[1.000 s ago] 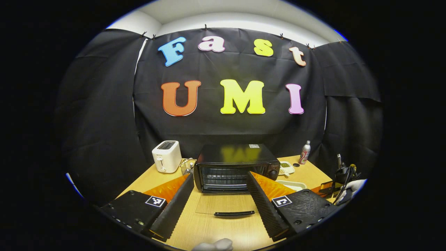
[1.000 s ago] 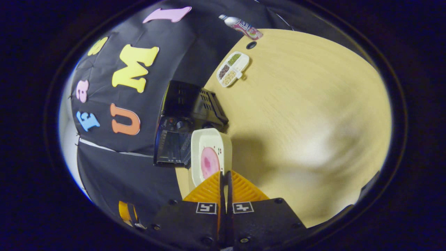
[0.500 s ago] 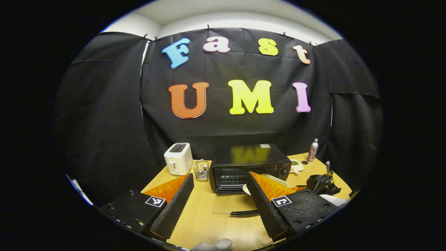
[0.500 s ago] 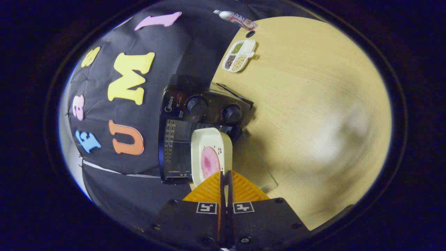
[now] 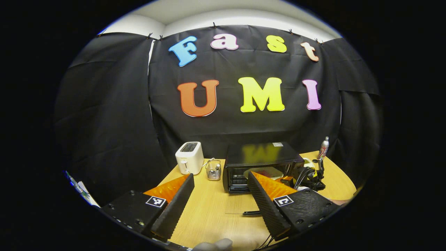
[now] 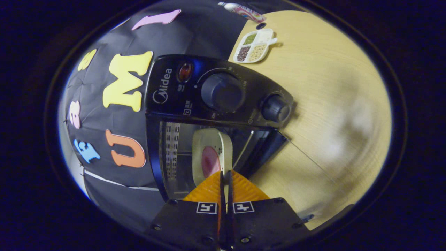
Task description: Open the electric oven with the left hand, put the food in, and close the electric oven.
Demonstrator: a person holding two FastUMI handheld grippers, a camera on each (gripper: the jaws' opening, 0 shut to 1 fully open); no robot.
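Observation:
The black electric oven (image 5: 261, 161) stands at the back of the wooden table, its glass door (image 5: 244, 205) folded down flat with the handle toward me. My left gripper (image 5: 220, 176) hangs open and holds nothing, well back from the oven. In the right gripper view the oven (image 6: 223, 94) looms close. My right gripper (image 6: 225, 173) is shut on the rim of a cream dish (image 6: 223, 144) with pink food (image 6: 210, 162), and the dish reaches into the oven's open mouth. The left gripper view has the right gripper (image 5: 306, 175) at the oven's front.
A white toaster (image 5: 190, 157) and a small wire basket (image 5: 213, 169) stand left of the oven. A divided tray of grains (image 6: 254, 47) and a bottle (image 5: 324, 148) sit behind and to its right. The lowered glass door (image 6: 303, 167) lies under the right gripper's path.
My left gripper has drawn back from the oven, still open. My right gripper has carried the dish from beside the oven up to its open front and partly inside.

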